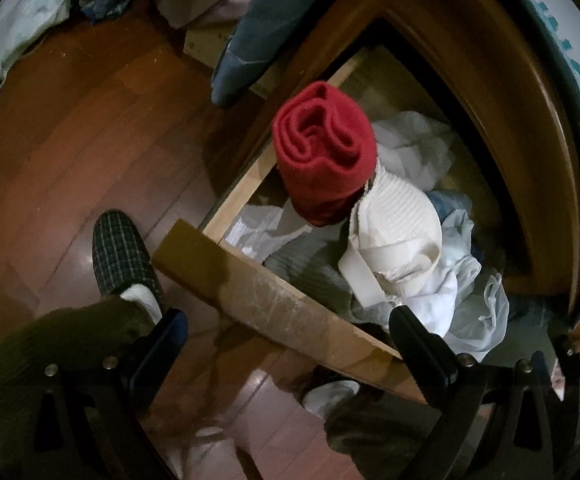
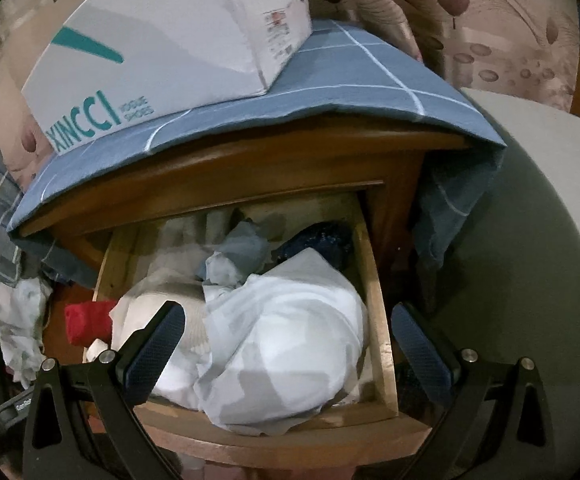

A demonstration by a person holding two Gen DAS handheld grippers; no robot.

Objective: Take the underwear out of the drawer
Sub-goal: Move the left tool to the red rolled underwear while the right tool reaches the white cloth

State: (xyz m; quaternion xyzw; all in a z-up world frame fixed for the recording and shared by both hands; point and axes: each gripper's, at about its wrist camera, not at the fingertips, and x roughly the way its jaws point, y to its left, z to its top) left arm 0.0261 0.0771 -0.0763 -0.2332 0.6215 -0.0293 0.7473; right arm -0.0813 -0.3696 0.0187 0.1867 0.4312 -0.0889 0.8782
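Here, both grippers hang spread and empty over the open drawer (image 2: 377,320) — left gripper (image 1: 286,340), right gripper (image 2: 286,332). White underwear (image 2: 282,352) fills it; a red roll (image 1: 321,152) stands at ten o'clock.

The left gripper (image 1: 288,334) points downward, its fingers spread wide and gripping nothing. The right gripper (image 2: 288,334) tilts forward and down, its fingers (image 2: 158,344) equally wide apart, nothing between them.
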